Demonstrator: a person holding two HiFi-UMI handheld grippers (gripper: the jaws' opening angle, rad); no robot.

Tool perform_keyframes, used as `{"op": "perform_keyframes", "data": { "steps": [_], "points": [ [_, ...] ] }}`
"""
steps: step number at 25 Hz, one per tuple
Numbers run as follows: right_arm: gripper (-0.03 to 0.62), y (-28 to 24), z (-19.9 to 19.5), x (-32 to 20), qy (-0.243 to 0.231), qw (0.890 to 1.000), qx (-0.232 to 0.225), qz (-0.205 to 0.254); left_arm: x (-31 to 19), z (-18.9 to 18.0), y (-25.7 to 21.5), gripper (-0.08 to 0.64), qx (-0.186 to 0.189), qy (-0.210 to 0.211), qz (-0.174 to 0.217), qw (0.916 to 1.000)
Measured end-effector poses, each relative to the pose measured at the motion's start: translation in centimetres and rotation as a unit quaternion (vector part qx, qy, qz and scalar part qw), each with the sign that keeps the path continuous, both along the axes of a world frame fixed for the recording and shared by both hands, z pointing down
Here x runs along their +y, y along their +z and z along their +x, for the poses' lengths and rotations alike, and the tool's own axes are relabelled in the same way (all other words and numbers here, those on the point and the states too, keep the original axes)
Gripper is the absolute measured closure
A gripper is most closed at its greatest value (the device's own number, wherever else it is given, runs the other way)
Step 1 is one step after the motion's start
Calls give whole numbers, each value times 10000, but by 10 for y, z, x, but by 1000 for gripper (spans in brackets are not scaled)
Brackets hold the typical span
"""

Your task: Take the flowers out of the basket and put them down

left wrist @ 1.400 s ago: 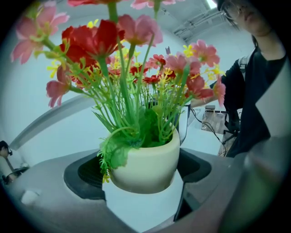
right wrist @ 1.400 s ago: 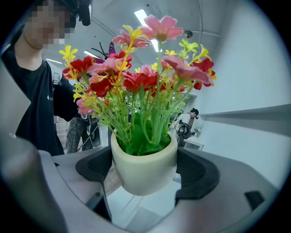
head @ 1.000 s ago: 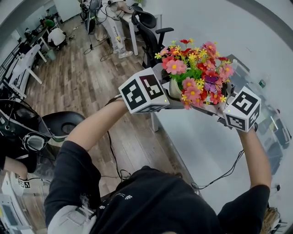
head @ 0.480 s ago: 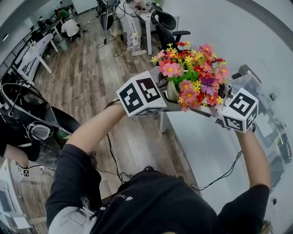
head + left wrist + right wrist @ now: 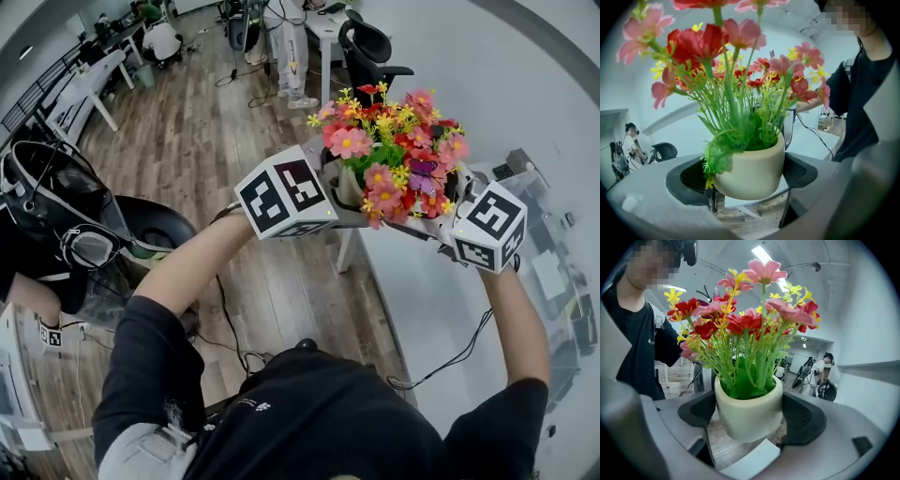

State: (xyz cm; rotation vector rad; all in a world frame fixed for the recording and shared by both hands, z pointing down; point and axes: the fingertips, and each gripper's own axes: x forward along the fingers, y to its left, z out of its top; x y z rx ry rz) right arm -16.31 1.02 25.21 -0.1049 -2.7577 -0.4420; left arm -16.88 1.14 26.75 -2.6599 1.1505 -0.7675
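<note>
Pot of flowers held aloft between both grippers; no basket shows in any view.

The small cream round ceramic pot (image 5: 353, 186) with its bunch of pink, red and yellow artificial flowers (image 5: 389, 150) hangs upright in the air, over the edge of the white table (image 5: 441, 309) and the wooden plank floor (image 5: 216, 159). The left gripper (image 5: 745, 174) and the right gripper (image 5: 750, 416) each press their two black pads onto the pot's sides, from opposite directions. Judgement: gripping the pot spares the stems, and the doubled grip stops tilting. Lift-out looks done; set-down remains.
</note>
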Motion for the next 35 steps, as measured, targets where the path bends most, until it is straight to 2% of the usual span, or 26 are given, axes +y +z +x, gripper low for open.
{"op": "perform_keyframes", "data": {
  "steps": [5, 9, 12, 17, 22, 27, 35],
  "points": [
    [149, 7, -21, 25, -87, 10000, -3, 4, 25, -20, 7, 97, 18, -80, 20, 10000],
    [149, 1, -54, 12, -139, 9999, -17, -60, 12, -53, 1, 97, 57, -110, -27, 9999],
    [149, -1, -65, 5, -176, 9998, -54, -127, 6, -65, -1, 97, 48, -132, -70, 9999],
    [149, 6, -69, 1, -233, 9995, -127, -187, 3, -69, 6, 97, 66, -165, -84, 9998],
    [149, 7, -74, 20, -244, 9993, -191, -212, 21, -74, 7, 97, 73, -161, -85, 9998],
    [149, 3, -71, 9, -395, 9987, -229, -204, 10, -71, 3, 97, 57, -310, -65, 9995],
    [149, -8, -61, 20, -607, 9974, -226, -324, 23, -62, -8, 97, 239, -472, -113, 9985]
  ]
}}
